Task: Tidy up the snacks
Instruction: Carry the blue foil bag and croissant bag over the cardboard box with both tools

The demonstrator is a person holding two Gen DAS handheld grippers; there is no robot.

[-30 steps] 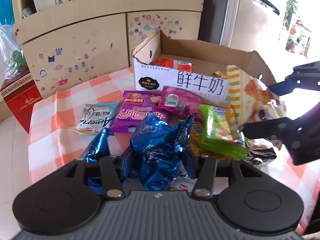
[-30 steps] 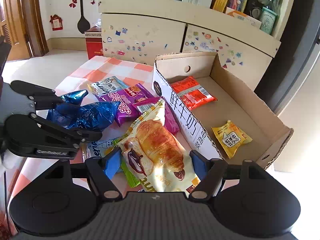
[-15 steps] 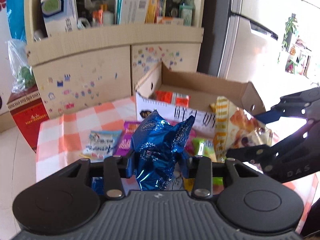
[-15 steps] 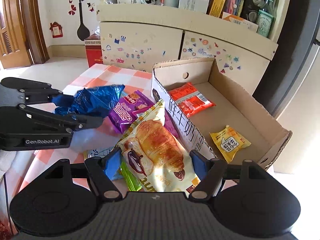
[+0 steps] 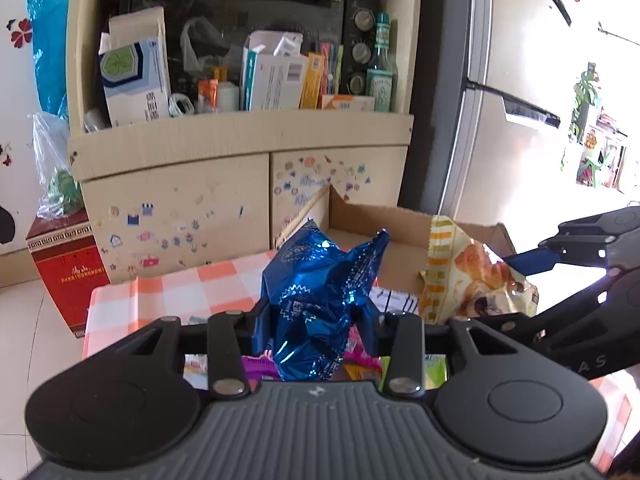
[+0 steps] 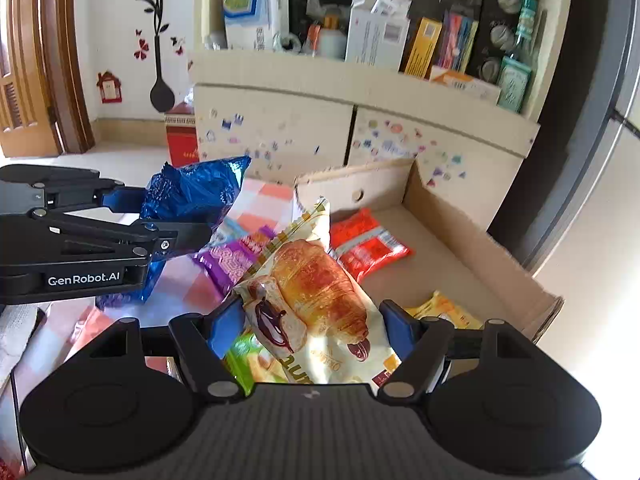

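Observation:
A crumpled blue foil packet (image 5: 320,296) is pinched between the jaws of my left gripper (image 5: 316,320), held up above the checked table. The right wrist view shows the same packet (image 6: 192,196) in that gripper (image 6: 168,216) at the left. My right gripper (image 6: 314,320) is shut on a wide croissant packet (image 6: 316,292), lifted beside the open cardboard box (image 6: 460,240). The croissant packet (image 5: 472,280) and the right gripper (image 5: 508,288) also appear at the right of the left wrist view. A red packet (image 6: 368,244) and a yellow packet (image 6: 440,312) lie in the box.
A purple packet (image 6: 236,256) and a green packet (image 6: 244,356) lie on the checked tablecloth (image 5: 168,296) below the grippers. Behind the table stands a stickered cabinet (image 5: 180,200) with boxes and a bottle on its shelf. A red box (image 5: 68,272) sits on the floor at the left.
Both grippers have risen off the table with their packets and tilted up, so the shelf now fills the upper view. The blue packet has left the snack pile.

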